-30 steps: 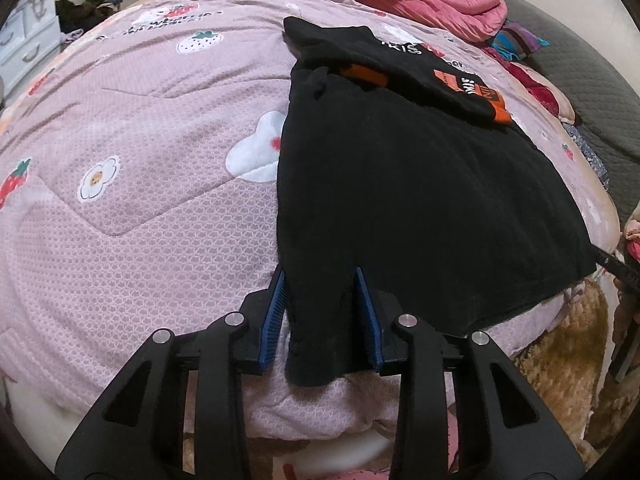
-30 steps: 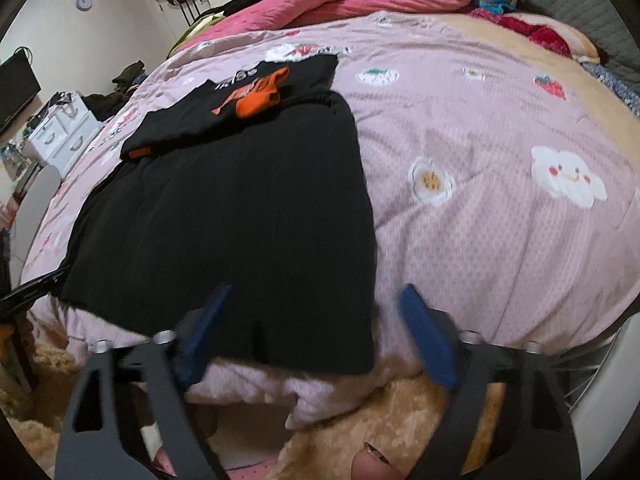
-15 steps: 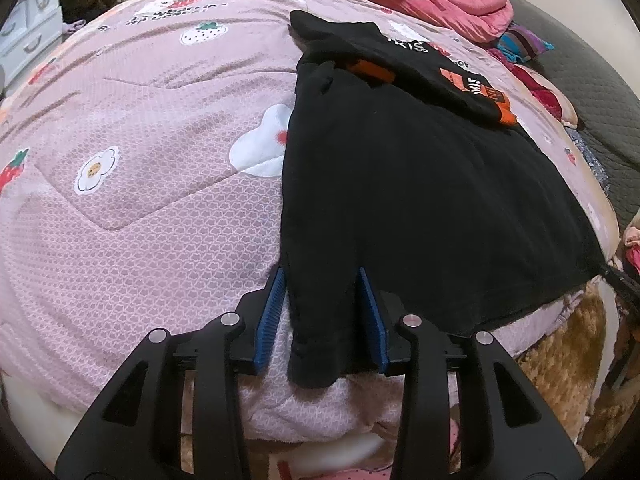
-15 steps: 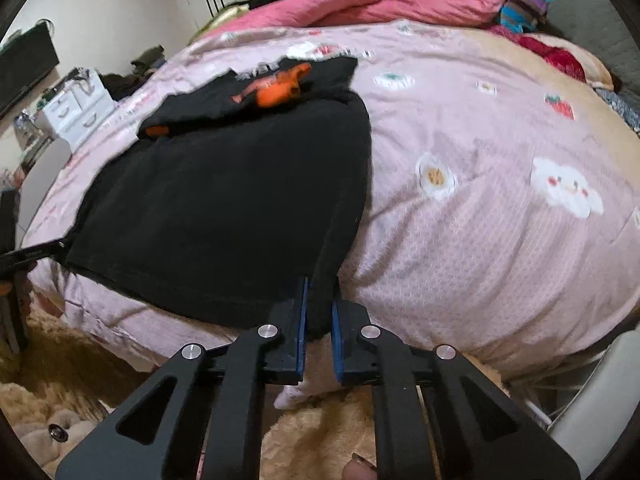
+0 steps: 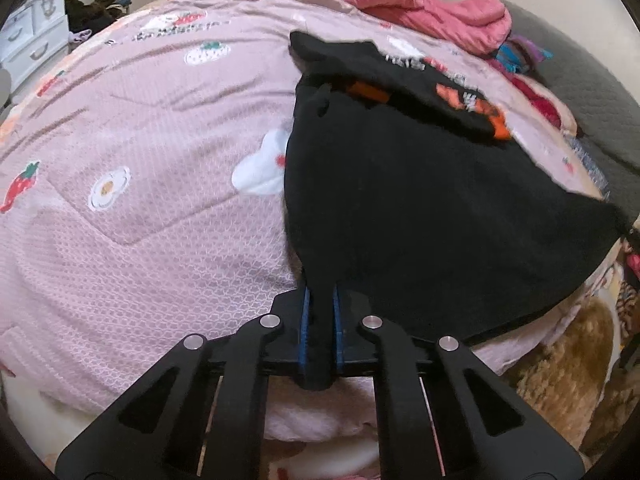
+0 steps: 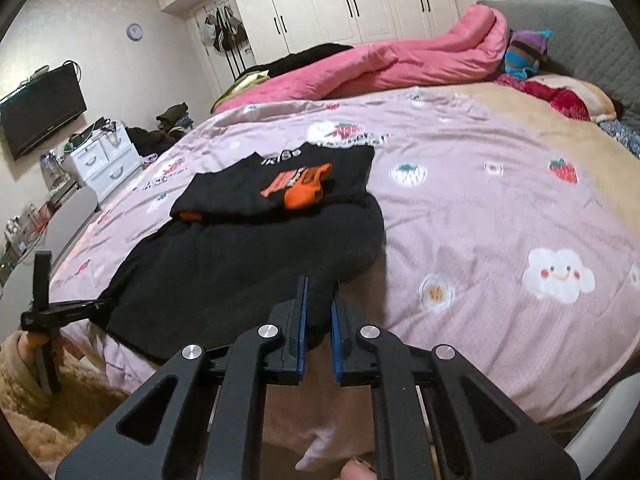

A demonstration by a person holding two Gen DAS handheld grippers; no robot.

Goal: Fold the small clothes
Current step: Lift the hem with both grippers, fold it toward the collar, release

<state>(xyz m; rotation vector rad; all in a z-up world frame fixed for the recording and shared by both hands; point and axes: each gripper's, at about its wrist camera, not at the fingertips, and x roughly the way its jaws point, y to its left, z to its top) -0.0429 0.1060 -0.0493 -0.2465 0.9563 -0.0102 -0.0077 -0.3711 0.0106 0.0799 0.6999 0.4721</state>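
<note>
Black fabric at the near hem of the garment (image 5: 420, 208) is now pinched between the blue pads of the left tool (image 5: 319, 332), which was spread around that corner a second ago, and the other hem corner is clamped in the right tool (image 6: 319, 320), likewise closed only within that second. Beyond both tools the garment is spread on the pink quilt (image 5: 160, 200), its far end already turned back, so a fold away from the bed's near edge is judged ready to begin.
</note>
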